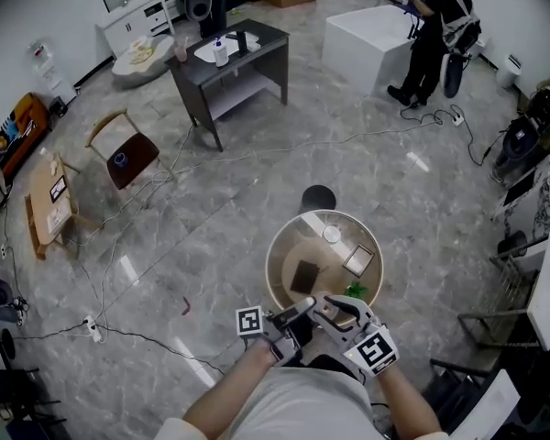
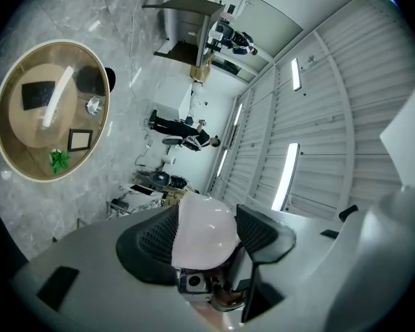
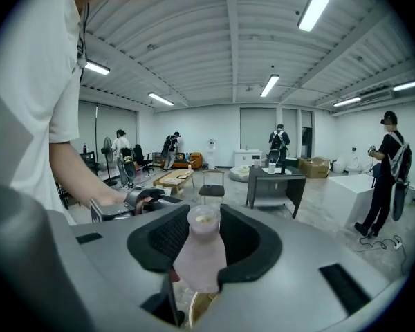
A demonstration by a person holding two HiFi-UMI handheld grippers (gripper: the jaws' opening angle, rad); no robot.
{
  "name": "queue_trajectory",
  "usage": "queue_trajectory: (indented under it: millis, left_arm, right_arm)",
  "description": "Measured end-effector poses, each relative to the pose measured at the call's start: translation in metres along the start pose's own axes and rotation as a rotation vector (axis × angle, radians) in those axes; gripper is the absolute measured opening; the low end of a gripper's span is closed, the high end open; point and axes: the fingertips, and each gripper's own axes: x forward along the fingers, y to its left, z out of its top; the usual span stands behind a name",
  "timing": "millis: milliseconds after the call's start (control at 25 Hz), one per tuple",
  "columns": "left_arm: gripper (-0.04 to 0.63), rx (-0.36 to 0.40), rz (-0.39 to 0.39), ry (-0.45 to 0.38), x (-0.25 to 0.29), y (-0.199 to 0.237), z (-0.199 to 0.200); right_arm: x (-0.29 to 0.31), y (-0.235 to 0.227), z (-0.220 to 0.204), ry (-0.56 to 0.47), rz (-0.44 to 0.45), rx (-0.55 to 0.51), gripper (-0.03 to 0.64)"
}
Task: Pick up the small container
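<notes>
In the right gripper view a small pale pink bottle (image 3: 200, 254) stands upright with its mouth uncovered, and my right gripper (image 3: 206, 244) is shut on its body. A rounded pale pink piece (image 2: 204, 230), which looks like a cap, is pinched between the jaws of my left gripper (image 2: 206, 239). The head view shows both grippers close in front of the person's body, just below the round table: the left gripper (image 1: 298, 315) and the right gripper (image 1: 341, 312) meet tip to tip. The pink pieces are hidden there.
The round glass-topped table (image 1: 277, 246) carries a black pad (image 1: 304, 276), a framed card (image 1: 358, 260), a small round dish (image 1: 332, 235) and a green sprig (image 1: 355, 291). A dark stool (image 1: 318, 198) stands behind it. Cables (image 1: 147, 236) cross the floor. A dark desk (image 1: 229, 62) is farther back.
</notes>
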Motion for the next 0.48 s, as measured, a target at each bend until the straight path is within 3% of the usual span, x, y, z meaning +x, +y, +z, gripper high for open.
queue_trajectory:
  millis: [480]
  left_arm:
    - [0.268,0.015,0.005,-0.005,-0.01,0.002,-0.103]
  right_arm:
    - [-0.091,0.053,-0.001,-0.077,-0.024,0.006,0.15]
